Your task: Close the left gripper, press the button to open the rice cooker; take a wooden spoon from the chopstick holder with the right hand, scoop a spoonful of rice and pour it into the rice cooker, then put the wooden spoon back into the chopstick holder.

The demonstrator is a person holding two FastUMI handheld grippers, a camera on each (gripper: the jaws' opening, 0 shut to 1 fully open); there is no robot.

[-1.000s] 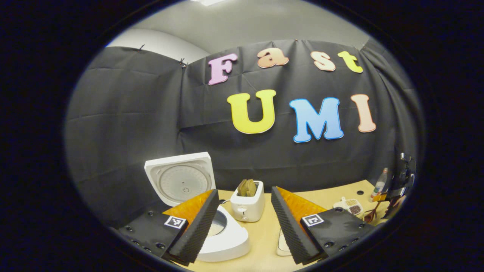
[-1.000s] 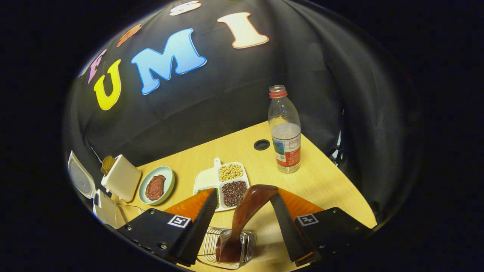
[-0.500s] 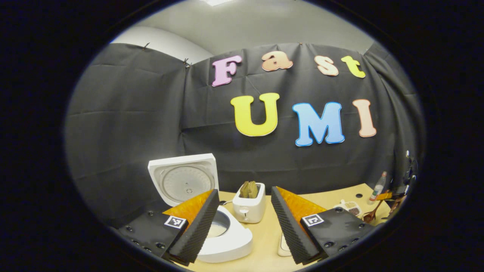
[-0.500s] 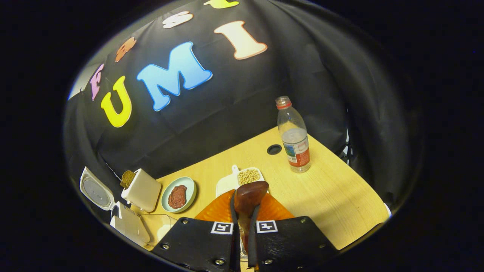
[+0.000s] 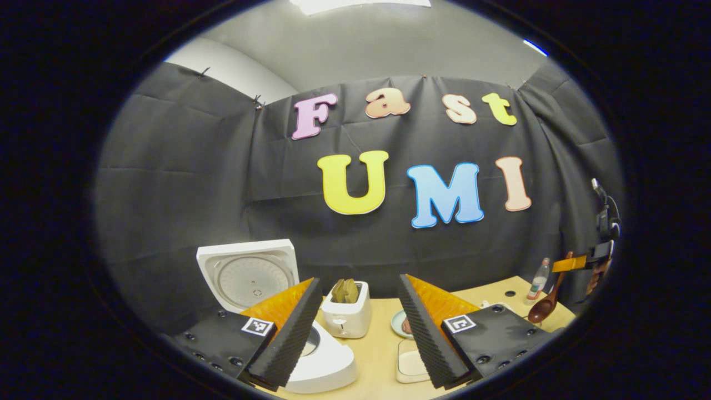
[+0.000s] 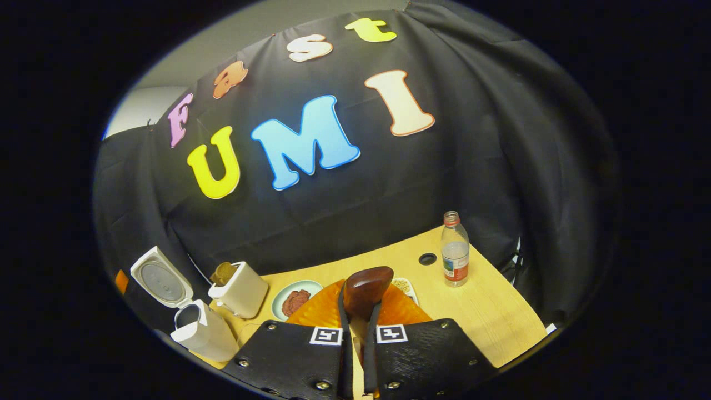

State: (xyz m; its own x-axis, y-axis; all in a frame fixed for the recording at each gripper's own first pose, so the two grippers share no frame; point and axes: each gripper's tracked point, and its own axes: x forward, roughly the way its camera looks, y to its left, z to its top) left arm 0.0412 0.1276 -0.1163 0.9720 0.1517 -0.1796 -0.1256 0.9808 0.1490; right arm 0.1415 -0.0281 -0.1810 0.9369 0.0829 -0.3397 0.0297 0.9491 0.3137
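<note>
- Rice cooker [image 5: 311, 361]: white, on the wooden table [image 6: 500, 311] at its left end; lid [image 5: 247, 273] raised upright at the back, pot mouth uncovered. In the left gripper view it sits partly behind the left-hand finger of the left gripper [image 5: 355, 328]. In the right gripper view it stands at the far left [image 6: 203, 330], well apart from the right gripper [image 6: 355, 328].
- Left gripper: fingers spread wide, nothing between them, held above the table's near edge.
- Right gripper: fingers pressed together on the handle of the wooden spoon [image 6: 364, 289]; seen in the left gripper view at the far right edge [image 5: 589, 260], lifted above the table.
- Toaster [image 5: 347, 314]: white, bread in its slots, just right of the rice cooker, seen between the left gripper's fingers.
- Wooden spoon: dark brown; bowl juts out just past the right gripper's fingertips. In the left gripper view it hangs bowl-down [image 5: 541, 311] over the table's right end.
- Water bottle [image 6: 455, 250]: clear, upright near the table's back right corner.
- Plate [image 6: 294, 300]: pale green, holding a reddish-brown piece of food, between toaster and right gripper.
- Divided dish [image 6: 402, 286]: white, with beans, mostly hidden behind the right gripper.
</note>
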